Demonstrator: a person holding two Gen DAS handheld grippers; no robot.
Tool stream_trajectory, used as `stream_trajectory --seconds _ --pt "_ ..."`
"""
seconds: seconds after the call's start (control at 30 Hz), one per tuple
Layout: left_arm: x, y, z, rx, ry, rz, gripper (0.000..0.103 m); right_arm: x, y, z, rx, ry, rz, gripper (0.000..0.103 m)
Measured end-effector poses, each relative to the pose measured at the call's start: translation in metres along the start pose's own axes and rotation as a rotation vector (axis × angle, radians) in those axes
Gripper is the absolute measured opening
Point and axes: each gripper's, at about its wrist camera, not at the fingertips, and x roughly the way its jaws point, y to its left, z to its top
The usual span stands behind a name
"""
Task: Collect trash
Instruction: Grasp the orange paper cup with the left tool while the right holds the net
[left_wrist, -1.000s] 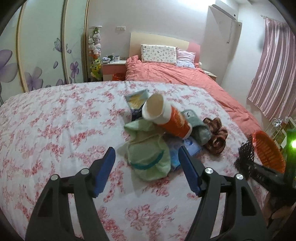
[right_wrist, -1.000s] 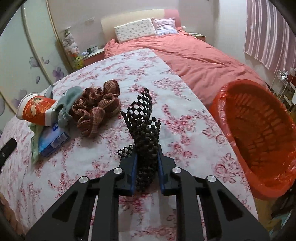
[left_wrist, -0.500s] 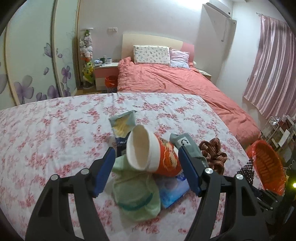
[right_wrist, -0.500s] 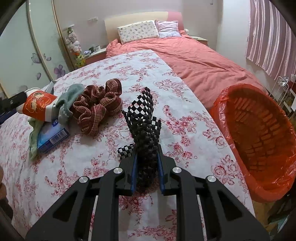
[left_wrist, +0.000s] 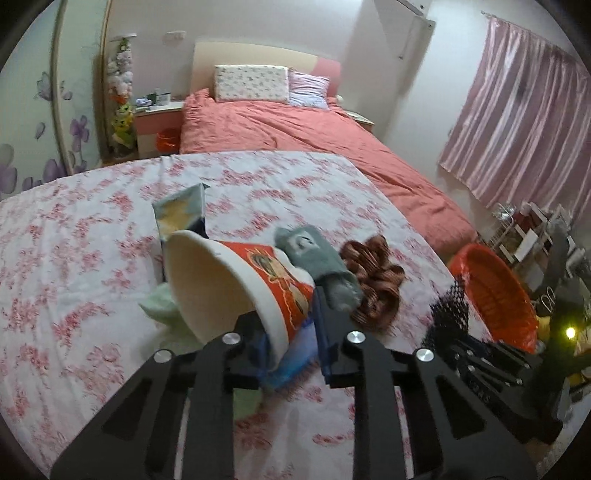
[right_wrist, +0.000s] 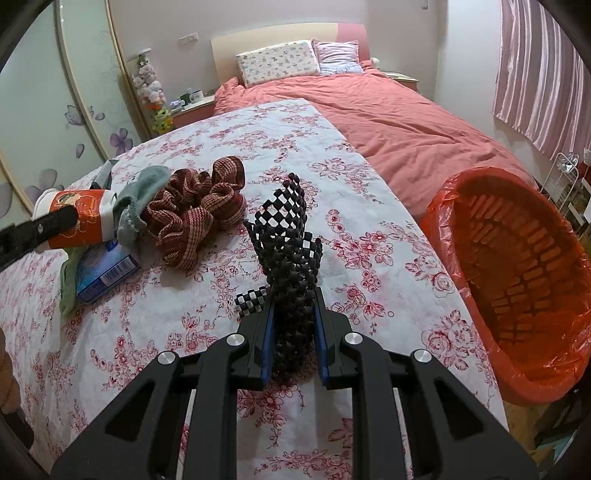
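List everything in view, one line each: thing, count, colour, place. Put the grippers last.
cup: 1, red and white, on its side on the pile, rim between the left jaws
mesh: 1, black, in the right gripper
sock: 1, grey-green, against the cup
scarf: 1, brown striped, bunched beside the sock
box: 1, blue, under the cup
cloth: 1, pale green, under the pile
packet: 1, teal and yellow, behind the cup
basket: 1, orange, lined with a bag, right of the floral bed
floral bed: 1, white and red, foreground
pink bed: 1, beyond it, two pillows
curtain: 1, pink, right wall
left gripper: closing on the cup
right gripper: shut on the mesh
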Motion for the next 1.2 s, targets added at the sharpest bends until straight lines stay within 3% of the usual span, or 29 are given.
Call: stream_trajectory --seconds 0.2,0.5,0.77,1.2 --pt "0.006 -0.008 -0.007 0.01 0.013 0.002 0.005 0.0 -0.002 -0.001 -0.003 0.0 0.006 0.018" --pt "-0.014 -0.014 -0.004 0.009 -0.046 0.023 0.005 -0.016 -0.006 -0.002 0.011 -0.012 0.022 0.017" --pt "-0.045 -0.031 -0.002 0.017 -0.091 0.008 0.005 -0.051 -0.012 0.003 0.029 -0.081 0.045 0.017" --pt "-0.075 -0.092 -0.008 0.082 -0.129 -0.089 0.004 -0.108 -0.048 0.0 0.106 -0.205 0.053 0.017"
